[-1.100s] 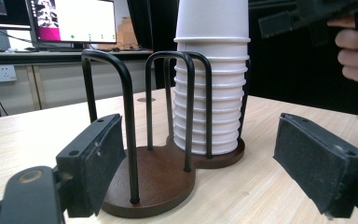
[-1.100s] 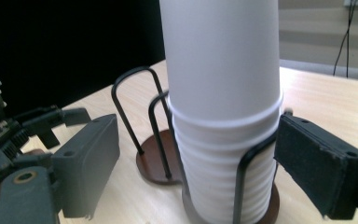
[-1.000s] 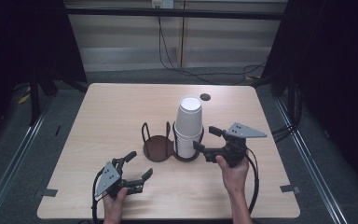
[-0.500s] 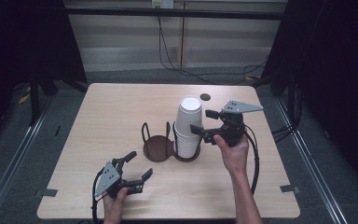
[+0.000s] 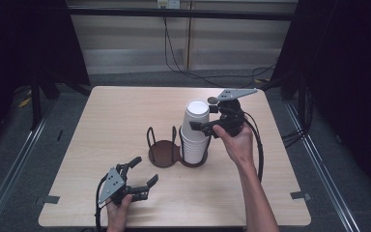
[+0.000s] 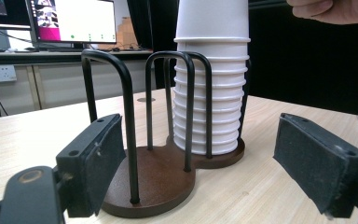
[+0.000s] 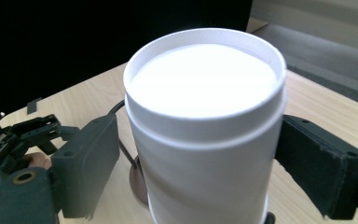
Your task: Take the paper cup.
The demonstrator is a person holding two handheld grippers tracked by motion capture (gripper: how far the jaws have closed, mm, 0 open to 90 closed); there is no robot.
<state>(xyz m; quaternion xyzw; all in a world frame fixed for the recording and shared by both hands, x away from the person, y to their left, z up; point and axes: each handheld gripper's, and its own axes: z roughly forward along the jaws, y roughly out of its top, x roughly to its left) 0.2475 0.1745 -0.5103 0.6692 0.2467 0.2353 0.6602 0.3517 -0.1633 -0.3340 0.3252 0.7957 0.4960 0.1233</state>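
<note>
The right hand-held gripper [image 5: 204, 126] is raised beside the top of a stack of white paper cups [image 5: 194, 133], its jaws pointing sideways at the topmost cup [image 7: 205, 121]. In the right gripper view that cup stands directly between the two black pads, its closed bottom facing up; the left pad looks to be at the cup wall and the right one close beside it, but whether they already press is hard to tell. The stack's long axis is vertical, so the cup would likely have to lift straight up. Below the gripper, the stack sits upside down in one bay of a dark wire holder [image 5: 164, 153] on the counter [image 5: 125, 111]; the other bay, farther from this gripper, is empty. The left hand-held gripper [image 5: 145, 173] rests low on the counter, well apart, jaws open and holding nothing, pointed toward the holder. The right hand is much the nearer to the cups.
</note>
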